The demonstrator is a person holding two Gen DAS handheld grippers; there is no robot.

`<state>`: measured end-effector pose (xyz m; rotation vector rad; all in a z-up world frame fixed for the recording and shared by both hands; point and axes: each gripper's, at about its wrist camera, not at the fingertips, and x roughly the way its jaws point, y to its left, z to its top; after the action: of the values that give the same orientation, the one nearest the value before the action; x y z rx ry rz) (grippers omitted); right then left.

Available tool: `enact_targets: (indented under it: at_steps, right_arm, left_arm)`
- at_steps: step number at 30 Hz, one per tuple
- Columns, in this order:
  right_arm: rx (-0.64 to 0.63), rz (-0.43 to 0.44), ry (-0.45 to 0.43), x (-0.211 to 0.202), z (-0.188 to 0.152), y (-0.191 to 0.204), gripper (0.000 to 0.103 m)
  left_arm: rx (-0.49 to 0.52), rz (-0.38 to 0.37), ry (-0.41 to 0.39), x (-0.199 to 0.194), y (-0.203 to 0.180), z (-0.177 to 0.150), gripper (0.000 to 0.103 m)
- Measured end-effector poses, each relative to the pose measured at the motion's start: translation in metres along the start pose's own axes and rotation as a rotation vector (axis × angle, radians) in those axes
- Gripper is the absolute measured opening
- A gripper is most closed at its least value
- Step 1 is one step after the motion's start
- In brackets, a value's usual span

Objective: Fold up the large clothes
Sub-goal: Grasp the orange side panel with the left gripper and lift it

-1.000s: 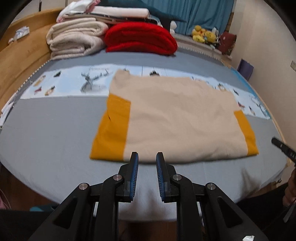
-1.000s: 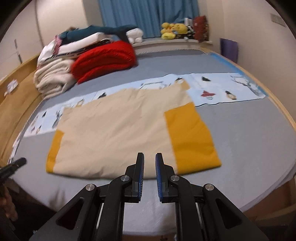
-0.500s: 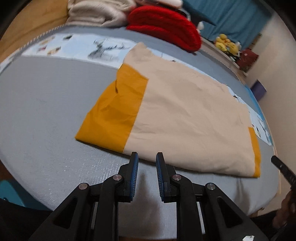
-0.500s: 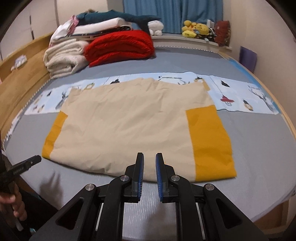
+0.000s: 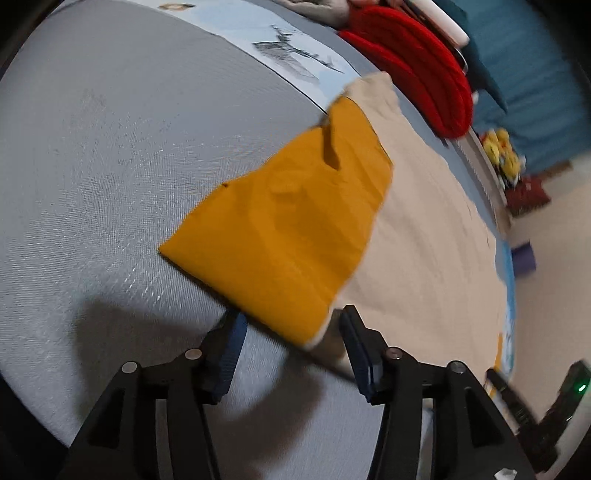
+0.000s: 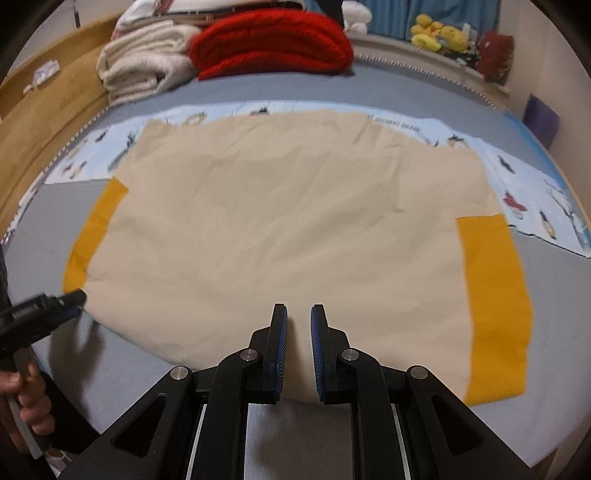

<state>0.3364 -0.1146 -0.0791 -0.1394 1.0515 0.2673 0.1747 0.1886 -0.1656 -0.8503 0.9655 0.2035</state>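
A large beige garment (image 6: 291, 221) with mustard-yellow side panels lies flat on the grey bed (image 6: 546, 417). In the left wrist view my left gripper (image 5: 290, 338) is open wide, its jaws on either side of the near corner of the yellow panel (image 5: 288, 229), low over the sheet. The left gripper also shows in the right wrist view (image 6: 70, 301) at the garment's left yellow edge. My right gripper (image 6: 298, 321) stands over the garment's near hem at the middle, jaws a narrow gap apart, holding nothing.
A red folded blanket (image 6: 269, 44) and cream folded blankets (image 6: 144, 59) are stacked at the head of the bed. A printed light-blue strip (image 6: 532, 192) runs across the bed behind the garment. A wooden bed frame (image 6: 44, 107) is at the left. Plush toys (image 6: 439, 35) sit on the sill.
My left gripper has opened wide and moved in low to the garment's left yellow corner. My right gripper has moved forward over the near hem, its narrow gap unchanged.
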Motion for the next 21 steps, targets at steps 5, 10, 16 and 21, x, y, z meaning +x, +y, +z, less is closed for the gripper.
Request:
enact_targets:
  at_steps: [5,10,16,21]
  right_arm:
    - [0.013,-0.024,0.023,0.024,0.003,-0.005,0.015]
    - [0.021,-0.026,0.030,0.032,0.000,-0.012,0.015]
    - [0.027,-0.014,0.004,0.027,-0.003,-0.016,0.015]
    - [0.033,0.003,-0.044,0.018,-0.005,-0.009,0.015]
  left_arm:
    - [-0.038,-0.034,-0.061,0.009,-0.001,0.012,0.051]
    - [-0.057,-0.070,-0.134,0.020,-0.007,0.019,0.051]
    - [-0.065,-0.111,-0.159,0.018,-0.014,0.026,0.012]
    - [0.063,-0.078,-0.247,-0.025,-0.043,0.031,0.008]
